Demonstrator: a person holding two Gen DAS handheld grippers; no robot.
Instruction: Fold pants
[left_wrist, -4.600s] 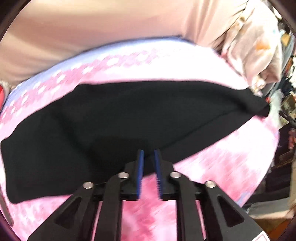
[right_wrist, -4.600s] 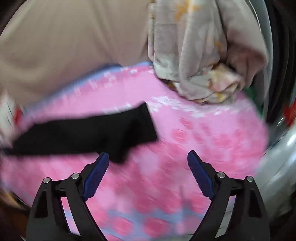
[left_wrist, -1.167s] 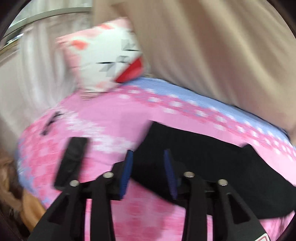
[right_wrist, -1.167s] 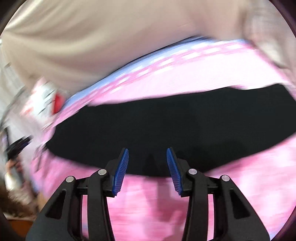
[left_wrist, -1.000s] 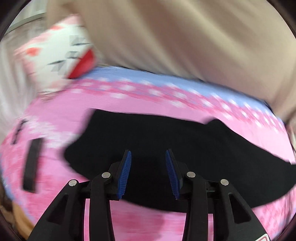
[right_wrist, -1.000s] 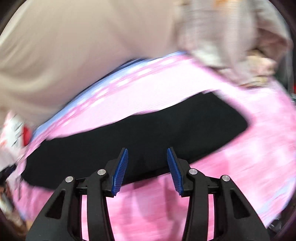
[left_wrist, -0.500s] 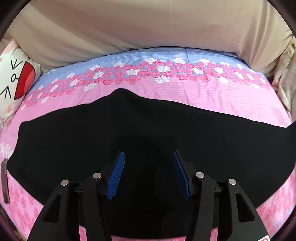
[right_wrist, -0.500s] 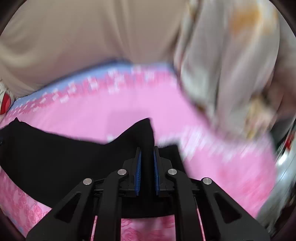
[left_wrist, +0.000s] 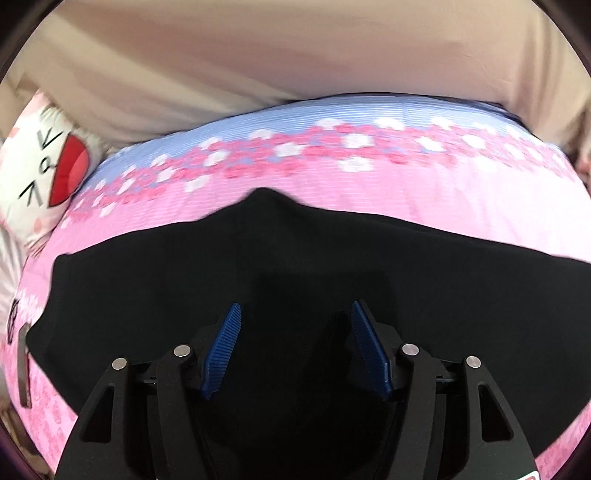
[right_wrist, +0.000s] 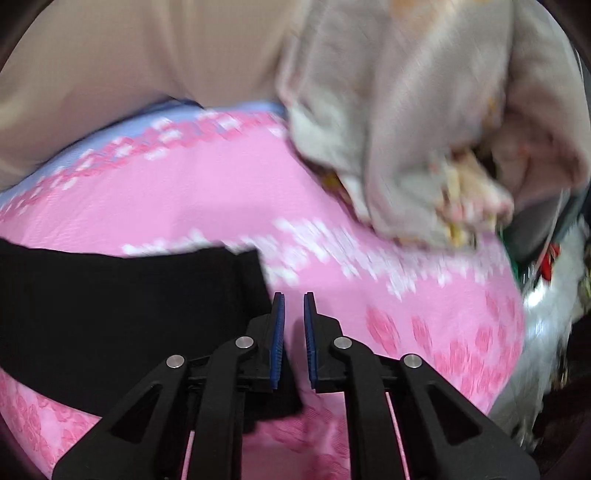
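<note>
Left wrist view: black pants (left_wrist: 295, 258) lie flat on the pink floral bedsheet (left_wrist: 406, 192), long axis left-right. Left gripper (left_wrist: 295, 314) over them, jaws opening, nothing pinched. Right gripper (right_wrist: 293, 306) nearly closed beside pants' right end (right_wrist: 129, 295); grip unclear.

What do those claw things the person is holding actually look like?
Both look alike. The left hand-held gripper and the right hand-held gripper are black plastic frames with triangular cut-outs and round silver pivot pins. Each finger ends in a blue ribbed pad. A red-and-white marking shows at the left one's lower corner. No hands, sleeves or cables are visible.
</note>
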